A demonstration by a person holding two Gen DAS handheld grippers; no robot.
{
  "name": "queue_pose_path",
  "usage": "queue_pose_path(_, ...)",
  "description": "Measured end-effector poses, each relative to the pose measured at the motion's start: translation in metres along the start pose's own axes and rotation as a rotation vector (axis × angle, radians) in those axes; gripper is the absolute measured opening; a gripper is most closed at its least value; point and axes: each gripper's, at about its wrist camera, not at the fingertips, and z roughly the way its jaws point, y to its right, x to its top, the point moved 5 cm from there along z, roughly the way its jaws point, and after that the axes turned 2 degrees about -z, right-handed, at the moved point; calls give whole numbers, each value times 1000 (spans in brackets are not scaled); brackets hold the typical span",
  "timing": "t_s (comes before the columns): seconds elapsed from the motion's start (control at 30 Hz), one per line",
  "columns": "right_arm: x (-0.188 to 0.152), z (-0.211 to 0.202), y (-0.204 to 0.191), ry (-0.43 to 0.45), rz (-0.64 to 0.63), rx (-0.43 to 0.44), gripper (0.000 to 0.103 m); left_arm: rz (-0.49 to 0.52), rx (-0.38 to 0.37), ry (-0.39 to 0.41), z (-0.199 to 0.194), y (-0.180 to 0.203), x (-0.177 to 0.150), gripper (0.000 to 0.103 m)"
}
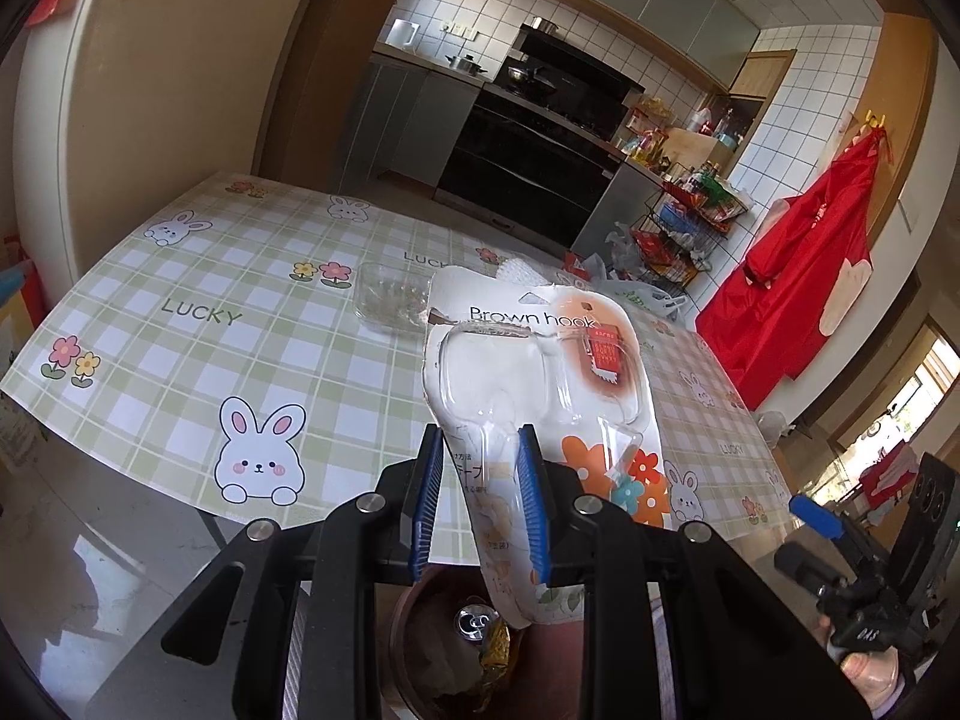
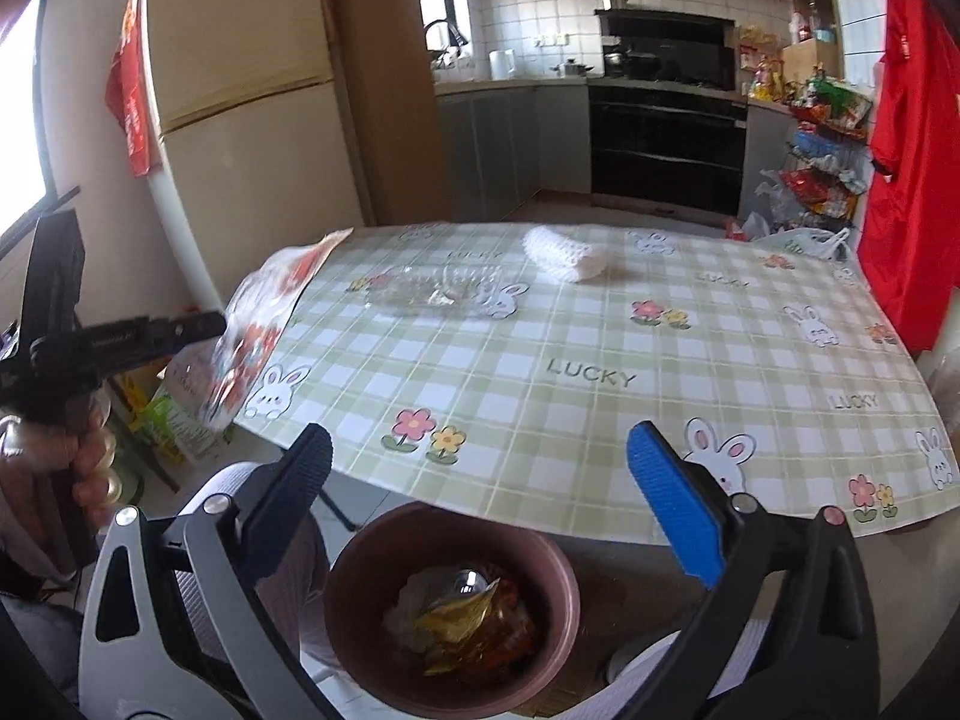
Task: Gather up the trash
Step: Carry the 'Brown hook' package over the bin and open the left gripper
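Observation:
My left gripper [image 1: 480, 438] is shut on a "Brown hook" blister package [image 1: 540, 372], white card with clear plastic and orange flowers, held above the brown trash bin [image 1: 408, 648]. The package also shows in the right wrist view [image 2: 252, 324], at the table's left edge in the left gripper [image 2: 210, 321]. My right gripper [image 2: 480, 462] is open and empty above the bin [image 2: 360, 552], which holds a can, wrappers and paper. A clear plastic tray [image 2: 432, 291] and a white foam net [image 2: 564, 255] lie on the table.
The table [image 2: 600, 348] has a green checked bunny cloth. A fridge [image 2: 240, 90] stands at the left, the stove and counters behind, a snack rack [image 2: 822, 162] and red apron [image 2: 912, 138] at the right.

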Motion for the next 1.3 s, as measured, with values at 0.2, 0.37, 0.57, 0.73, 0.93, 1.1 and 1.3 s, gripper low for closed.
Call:
queue_pose_path(0.2,7,-18,18,129,71,-91,97,60,-28,-47,9,20,-24,25)
queue_pose_path(0.37,2,-24,23,176,113,-145,97,104,-82,-112,20,42,-52,25)
queue_pose_path(0.57,-7,-20,31,155,153,-188,97,149,-113,-135,26,54,-61,25)
queue_pose_path(0.73,-14,-14,39,132,193,-189,97,151,-141,-146,29,56,-63,26)
queue_pose_path(0.93,-15,-14,41,131,204,-196,97,181,-177,-166,30,66,-68,27)
queue_pose_path(1.1,-16,-13,41,121,206,-196,97,173,-183,-187,34,66,-71,54)
queue_pose_path(1.3,-18,-10,42,108,216,-195,97,124,-151,-184,36,53,-69,74)
